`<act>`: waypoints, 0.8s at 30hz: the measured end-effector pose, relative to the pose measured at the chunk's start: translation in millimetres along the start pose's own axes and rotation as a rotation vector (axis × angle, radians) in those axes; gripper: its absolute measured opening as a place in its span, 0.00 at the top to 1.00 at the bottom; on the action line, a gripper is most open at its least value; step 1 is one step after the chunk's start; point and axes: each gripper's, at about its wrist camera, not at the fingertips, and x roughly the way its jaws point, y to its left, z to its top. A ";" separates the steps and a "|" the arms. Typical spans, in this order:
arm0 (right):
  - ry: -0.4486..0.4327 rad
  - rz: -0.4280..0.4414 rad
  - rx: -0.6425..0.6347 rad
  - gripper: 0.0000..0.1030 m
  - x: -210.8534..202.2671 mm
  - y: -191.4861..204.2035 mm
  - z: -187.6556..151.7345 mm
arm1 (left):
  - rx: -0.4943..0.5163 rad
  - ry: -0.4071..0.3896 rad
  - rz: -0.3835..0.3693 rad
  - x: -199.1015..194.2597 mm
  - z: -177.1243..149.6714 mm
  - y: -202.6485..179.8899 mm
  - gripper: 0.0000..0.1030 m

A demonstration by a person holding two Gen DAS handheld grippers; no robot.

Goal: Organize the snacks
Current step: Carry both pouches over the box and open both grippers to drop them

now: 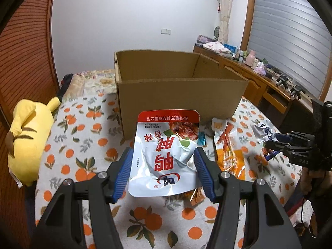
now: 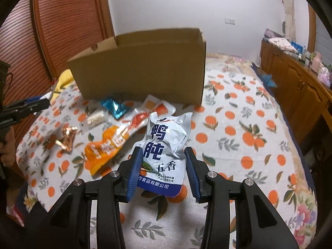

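Observation:
My left gripper is shut on a red-and-silver snack pouch, held above the bed in front of an open cardboard box. My right gripper is shut on a blue-and-silver snack pouch, also lifted off the bed. The box stands ahead and to the left in the right wrist view. Loose snacks lie on the orange-print bedspread: an orange pouch, a teal packet, a copper-foil packet. The right gripper also shows in the left wrist view.
A yellow plush toy lies at the bed's left edge. A wooden sideboard with bottles and clutter runs along the right wall. A wooden slatted door stands behind the box on the left.

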 end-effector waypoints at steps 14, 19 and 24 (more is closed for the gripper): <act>-0.120 0.022 -0.048 0.60 -37.7 9.6 47.1 | 0.073 -0.109 -0.026 -20.7 57.3 -16.5 0.43; -0.153 0.038 -0.069 0.60 -37.7 15.2 70.3 | 0.096 -0.126 -0.037 -13.6 77.4 -21.1 0.43; -0.178 0.057 -0.099 0.60 -32.4 20.4 94.3 | 0.106 -0.129 -0.042 2.9 94.2 -21.9 0.43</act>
